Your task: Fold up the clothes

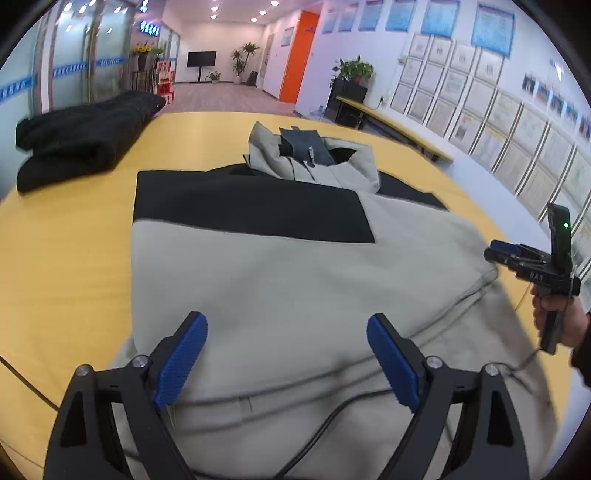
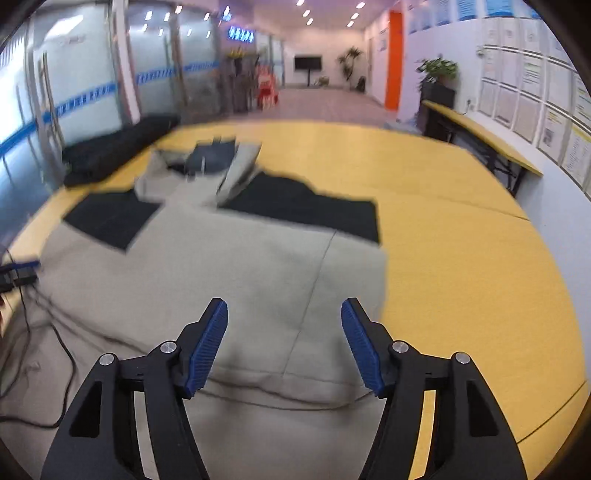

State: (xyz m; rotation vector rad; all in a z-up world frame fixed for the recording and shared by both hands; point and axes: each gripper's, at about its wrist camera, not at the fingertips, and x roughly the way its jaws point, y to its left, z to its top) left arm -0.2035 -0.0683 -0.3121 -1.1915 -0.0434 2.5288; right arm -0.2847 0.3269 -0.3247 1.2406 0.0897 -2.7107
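Blurred throughout the right wrist view, with edges of cloth and far furniture smeared; sharper from the left wrist. Spread flat over the yellow table (image 1: 74, 258), reaching to its near edge: a grey-and-black jacket (image 1: 288, 266), collar at the far end, near hem cut off below both cameras. Folded at the far left corner of the table, well apart from the jacket: a black garment (image 1: 77, 144), its far end hard to make out. Along the right wall, rows of framed papers and blue posters (image 1: 491, 26), writing too small to read; likewise unreadable, the glowing blue sign over the glass partition. Further back, an orange door (image 1: 297, 55), potted plants and a dark screen. Hovering above the near part of the jacket with pads wide apart and nothing between them: the left gripper (image 1: 286, 363). Also released and empty, over the jacket's right side: the right gripper (image 2: 284, 343), seen from the left wrist with "DAS" on its body. Trailing across the cloth: a thin black cable (image 2: 66, 350).
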